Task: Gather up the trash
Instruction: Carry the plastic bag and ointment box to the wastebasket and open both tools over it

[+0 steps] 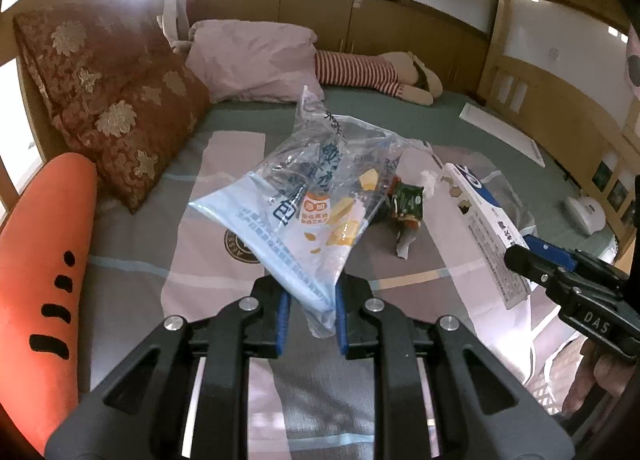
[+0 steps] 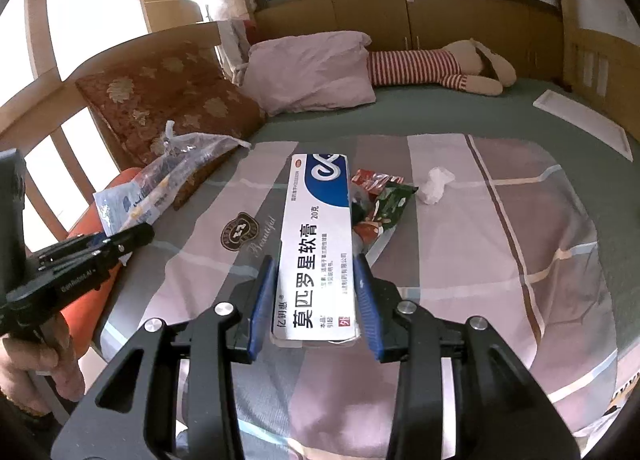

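Observation:
My left gripper [image 1: 310,312] is shut on a clear plastic bread bag [image 1: 308,199] and holds it above the bed; the bag also shows in the right wrist view [image 2: 168,175]. My right gripper [image 2: 316,296] is shut on a white and blue ointment box [image 2: 318,236], held above the bed; the box shows in the left wrist view [image 1: 484,227] too. On the bedspread lie green and red snack wrappers [image 2: 380,203] and a crumpled white tissue [image 2: 436,183]. The wrappers also show in the left wrist view [image 1: 406,207].
A patterned bedspread [image 2: 500,244] covers the bed. A brown floral pillow [image 1: 108,99], a pink pillow [image 1: 256,59] and a striped plush toy [image 1: 372,75] lie at the head. An orange carrot cushion [image 1: 44,260] lies at the left edge. A white flat board [image 2: 588,123] lies far right.

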### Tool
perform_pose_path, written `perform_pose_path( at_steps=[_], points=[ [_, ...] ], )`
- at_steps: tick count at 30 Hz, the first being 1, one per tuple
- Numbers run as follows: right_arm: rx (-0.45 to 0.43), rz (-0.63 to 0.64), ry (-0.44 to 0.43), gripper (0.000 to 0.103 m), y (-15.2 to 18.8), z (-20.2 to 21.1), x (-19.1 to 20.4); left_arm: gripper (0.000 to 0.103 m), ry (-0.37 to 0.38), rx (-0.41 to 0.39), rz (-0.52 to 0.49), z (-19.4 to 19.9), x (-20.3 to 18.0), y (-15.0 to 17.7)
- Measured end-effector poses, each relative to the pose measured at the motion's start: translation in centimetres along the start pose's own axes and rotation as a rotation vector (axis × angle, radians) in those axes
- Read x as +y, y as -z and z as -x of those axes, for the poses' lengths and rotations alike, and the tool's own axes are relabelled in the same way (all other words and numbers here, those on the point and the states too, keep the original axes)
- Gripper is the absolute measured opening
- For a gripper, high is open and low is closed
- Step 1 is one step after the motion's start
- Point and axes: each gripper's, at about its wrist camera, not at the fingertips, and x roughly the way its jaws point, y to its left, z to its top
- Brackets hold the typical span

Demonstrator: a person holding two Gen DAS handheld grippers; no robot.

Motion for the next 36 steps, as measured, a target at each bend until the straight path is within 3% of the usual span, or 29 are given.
perform_pose_path(
  at_steps=[12, 18, 21, 27, 30, 36],
  points=[
    [-0.011, 0.010, 0.008, 0.040, 0.1, 0.3, 0.1, 0.019, 0.005, 0.012, -0.002, -0.4, -0.1, -0.1],
    [-0.125, -0.039, 0.013, 0.040, 0.5, 5.3, -2.0, 0.019, 0.085, 0.013, -0.054, -0.2, -2.0, -0.1],
    [-0.186, -0.079, 0.047, 0.040, 2.8, 10.5, -4.1, 0.019, 0.152, 0.014, -0.113, 0.1, -4.4, 0.5],
    [-0.202, -0.154, 0.246, 0.040, 10.0, 21.4, -9.8, 0.019, 0.368, 0.081, -0.221, 1.0, -11.4, 2.5],
    [-0.163, -0.189, 0.382, 0.040, 14.0, 26.1, -12.5, 0.019, 0.521, 0.120, -0.300, 3.0, -17.5, 4.0],
    [-0.117, -0.287, 0.493, 0.041, 18.3, 30.9, -16.5, 0.019, 0.753, 0.284, -0.431, 5.7, -30.6, 8.7]
  ],
)
